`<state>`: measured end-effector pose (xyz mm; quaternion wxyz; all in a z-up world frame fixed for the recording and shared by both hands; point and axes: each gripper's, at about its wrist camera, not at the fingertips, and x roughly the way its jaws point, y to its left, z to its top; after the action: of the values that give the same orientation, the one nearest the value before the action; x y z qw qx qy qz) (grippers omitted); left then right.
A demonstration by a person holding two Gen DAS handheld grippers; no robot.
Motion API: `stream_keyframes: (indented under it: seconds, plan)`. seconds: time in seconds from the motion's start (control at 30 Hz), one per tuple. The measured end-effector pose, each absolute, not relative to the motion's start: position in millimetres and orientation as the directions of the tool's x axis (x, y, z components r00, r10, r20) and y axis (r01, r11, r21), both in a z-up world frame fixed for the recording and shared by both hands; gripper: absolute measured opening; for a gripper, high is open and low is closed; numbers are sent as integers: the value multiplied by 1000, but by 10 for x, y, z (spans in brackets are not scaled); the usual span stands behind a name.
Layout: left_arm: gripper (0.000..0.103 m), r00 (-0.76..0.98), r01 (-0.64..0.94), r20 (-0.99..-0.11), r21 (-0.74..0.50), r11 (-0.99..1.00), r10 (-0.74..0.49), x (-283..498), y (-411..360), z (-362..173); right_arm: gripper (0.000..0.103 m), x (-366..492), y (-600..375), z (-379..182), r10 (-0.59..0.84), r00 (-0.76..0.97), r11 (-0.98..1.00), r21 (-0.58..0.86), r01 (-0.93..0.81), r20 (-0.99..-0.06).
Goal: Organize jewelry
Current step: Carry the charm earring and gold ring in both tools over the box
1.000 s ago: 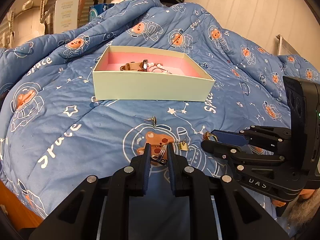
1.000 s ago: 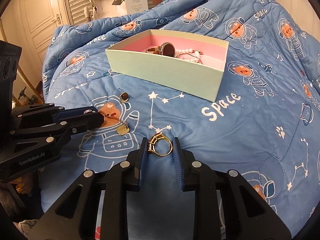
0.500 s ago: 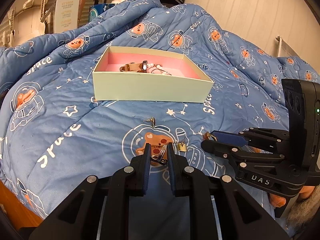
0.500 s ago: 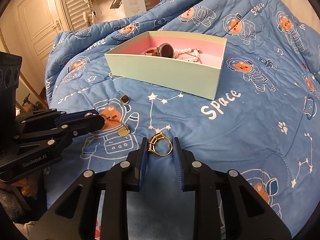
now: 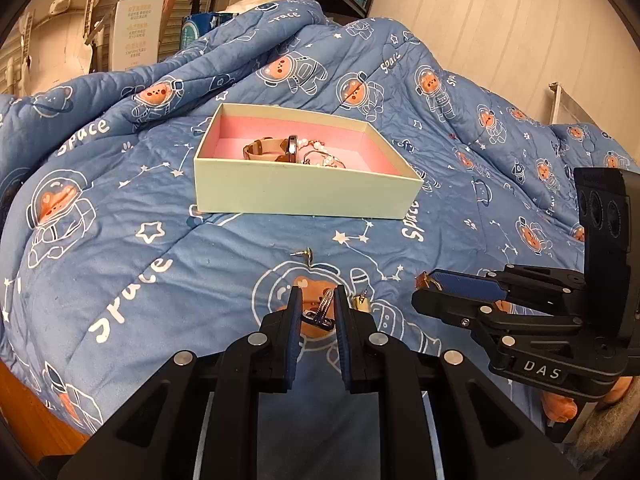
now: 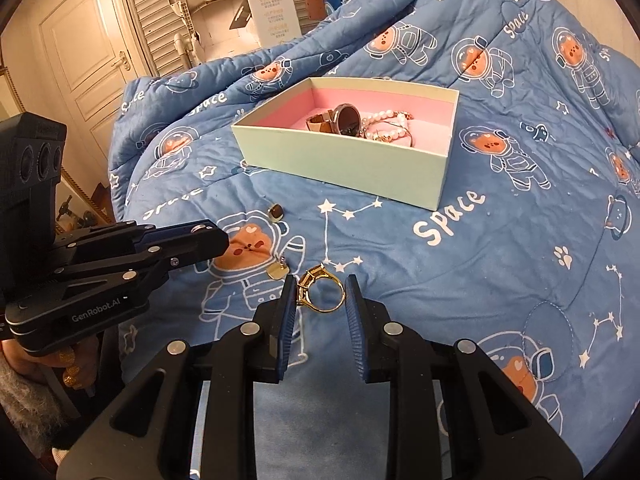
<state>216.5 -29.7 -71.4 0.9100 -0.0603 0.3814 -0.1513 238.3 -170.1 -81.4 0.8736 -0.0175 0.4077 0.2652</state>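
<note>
While left gripper [image 5: 316,312] pinches blurry silver ring [image 5: 320,310], right gripper [image 6: 322,300] clamps gold ring [image 6: 320,292].

My left gripper [image 5: 316,314] pinches a small silver ring [image 5: 320,312] standing on edge between its pads, while my right gripper [image 6: 322,298] clamps a gold ring [image 6: 322,294] with a raised setting, its band lying nearly flat across the gap. Ahead on the blue blanket [image 6: 500,280] sits the pale green box [image 6: 340,160] with pink lining, holding a brown-strapped watch [image 6: 340,120] on its side and a pearl bracelet [image 6: 386,126] touching it. On the blanket near the box lie a stud earring [image 5: 304,254] and, close to my fingertips, a small gold charm [image 6: 277,270].
</note>
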Motion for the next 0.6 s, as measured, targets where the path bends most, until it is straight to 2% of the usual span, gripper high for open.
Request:
stream_keyframes:
  seconds: [0.6]
  plan:
    - [15, 705, 268, -640, -159, 950, -306, 2552, -251, -295, 25, 2666, -1612, -320, 410, 648, 885, 108, -453, -642]
